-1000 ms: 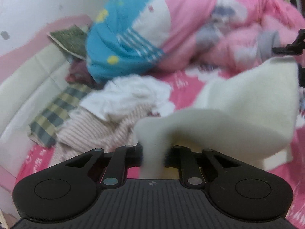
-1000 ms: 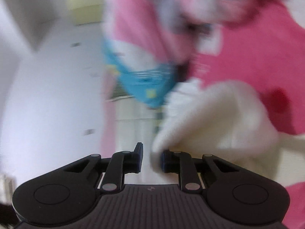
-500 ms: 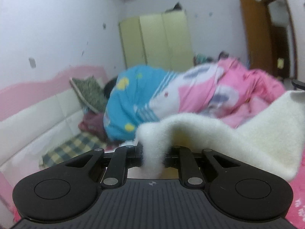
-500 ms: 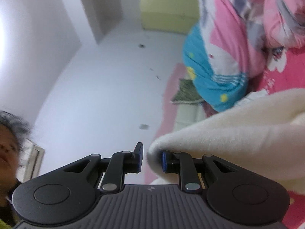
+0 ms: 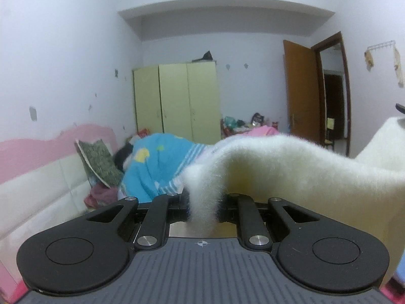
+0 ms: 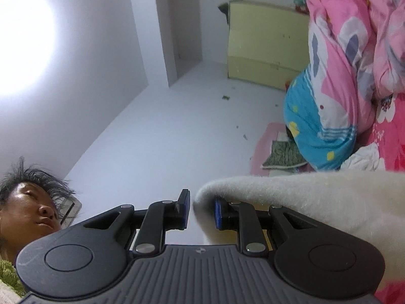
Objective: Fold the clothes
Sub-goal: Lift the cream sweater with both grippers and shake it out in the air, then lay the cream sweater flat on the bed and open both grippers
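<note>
Holding a fluffy cream-white fleece garment (image 5: 291, 162) aloft between both grippers, above the pink bed: left gripper (image 5: 202, 202) pinching one edge, right gripper (image 6: 201, 210) seemingly pinching another, contact unclear. Step: spreading before folding. Next, probably: lowering flat onto pink floral bedsheet (image 6: 395, 136).

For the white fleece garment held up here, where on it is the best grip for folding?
At its top edge, near the outer corners. The white fleece garment is limp and hangs from wherever it is pinched, as the left gripper and right gripper show; edge-on pinches from above spread it flat.
</note>
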Demonstrator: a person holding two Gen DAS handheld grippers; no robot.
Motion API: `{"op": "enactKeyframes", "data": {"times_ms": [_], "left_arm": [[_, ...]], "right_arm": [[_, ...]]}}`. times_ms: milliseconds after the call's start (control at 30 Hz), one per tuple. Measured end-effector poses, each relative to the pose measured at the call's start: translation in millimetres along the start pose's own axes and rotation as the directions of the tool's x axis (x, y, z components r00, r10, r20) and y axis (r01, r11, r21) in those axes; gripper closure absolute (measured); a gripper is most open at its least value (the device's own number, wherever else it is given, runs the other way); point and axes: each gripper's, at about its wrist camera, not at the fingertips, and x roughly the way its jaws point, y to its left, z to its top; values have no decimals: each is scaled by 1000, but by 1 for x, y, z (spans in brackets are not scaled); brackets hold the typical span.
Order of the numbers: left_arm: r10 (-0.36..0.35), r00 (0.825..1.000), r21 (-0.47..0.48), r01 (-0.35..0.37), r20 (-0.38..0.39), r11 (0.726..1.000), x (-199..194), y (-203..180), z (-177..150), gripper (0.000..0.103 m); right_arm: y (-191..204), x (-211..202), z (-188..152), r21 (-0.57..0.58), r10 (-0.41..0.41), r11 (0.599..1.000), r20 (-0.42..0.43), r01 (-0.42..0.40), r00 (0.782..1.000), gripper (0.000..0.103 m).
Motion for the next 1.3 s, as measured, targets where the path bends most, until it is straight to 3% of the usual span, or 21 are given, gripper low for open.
{"op": "enactKeyframes", "data": {"times_ms": [133,367,600,767,833,900,1000,1100,1167,1300], "left_arm": [[-17,997,-47,14,-69,999,4,5,-8,89],[-4,979,-88,-14,-205,996,80,0,-32,89],[77,938,-91,-114,-338,989,195,-15,-65,89],[140,899,-50,-177,-414,983,289,-22,-95,89],[155,874,-37,-194,-461,980,329,-22,-114,89],[146,834,-42,-198,-532,979,371,-21,-138,82],[116,745,-39,-188,-657,981,423,-22,-185,62],[92,665,-55,-197,-741,979,437,-23,-216,58],[74,609,-66,-205,-790,977,444,-23,-237,58],[44,624,-148,-252,-780,956,415,-14,-232,54]], "right_arm": [[-3,-10,-13,26,-30,999,31,29,999,81],[-66,-6,15,117,-128,985,38,123,991,81],[-178,29,101,214,-248,946,-5,243,969,81],[-286,75,177,238,-333,909,-79,342,940,81],[-332,96,204,232,-379,889,-112,395,919,81],[-385,117,225,245,-456,843,-145,479,878,79],[-474,134,236,348,-542,741,-194,574,818,36],[-540,131,223,482,-607,606,-234,633,759,34],[-554,125,208,513,-626,555,-262,655,735,34],[-535,109,185,475,-600,589,-285,654,748,33]]}}
